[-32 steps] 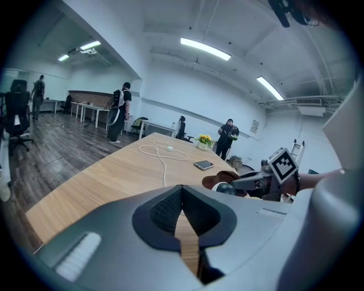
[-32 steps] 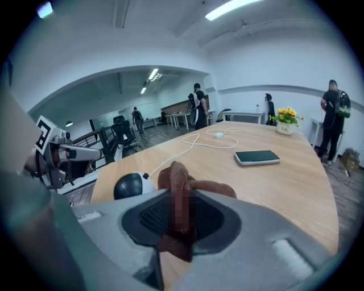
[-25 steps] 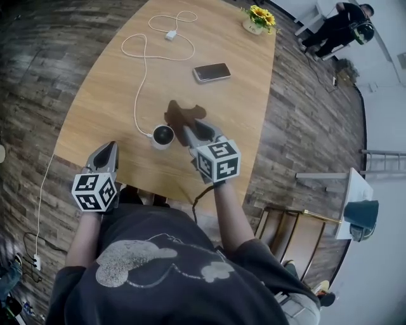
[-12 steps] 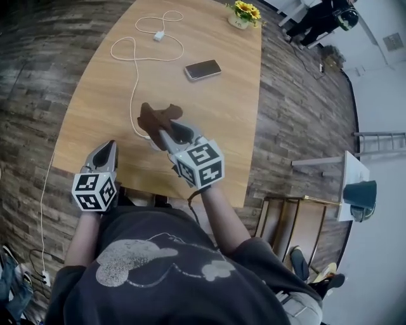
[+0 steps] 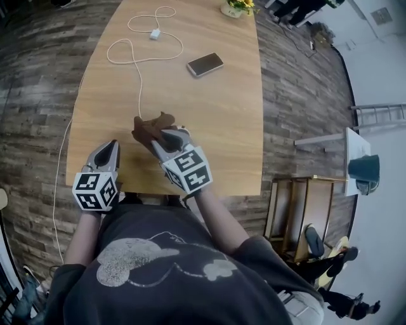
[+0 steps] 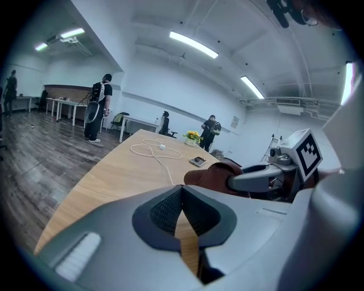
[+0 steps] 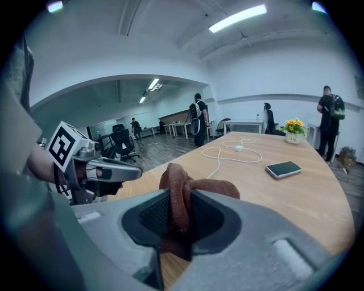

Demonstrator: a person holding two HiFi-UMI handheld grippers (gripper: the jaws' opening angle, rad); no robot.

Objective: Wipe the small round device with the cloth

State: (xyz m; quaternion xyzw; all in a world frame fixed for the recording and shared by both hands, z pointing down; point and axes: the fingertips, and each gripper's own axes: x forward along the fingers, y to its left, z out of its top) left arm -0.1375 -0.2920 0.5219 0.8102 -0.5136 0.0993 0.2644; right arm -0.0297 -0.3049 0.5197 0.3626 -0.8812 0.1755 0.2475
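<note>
My right gripper (image 5: 166, 136) is shut on a brown cloth (image 5: 148, 127), which bunches between its jaws (image 7: 210, 186). The cloth lies over the spot where the white cable (image 5: 139, 89) ends, near the table's front edge. The small round device is hidden beneath it in every view. To the left, my left gripper (image 5: 110, 146) hovers at the front edge with its jaws closed together and nothing in them. From the left gripper view, the cloth (image 6: 207, 176) and the right gripper (image 6: 250, 182) sit just ahead on the right.
A phone (image 5: 204, 64) lies further back on the wooden table (image 5: 228, 127). The cable loops to a white adapter (image 5: 155, 34) at the back, beside a flower pot (image 5: 233, 7). Chairs stand right of the table, and people stand far off in the room.
The right gripper has carried the cloth left and nearer to me, onto the round device, which now is covered. The left gripper has stayed where it was.
</note>
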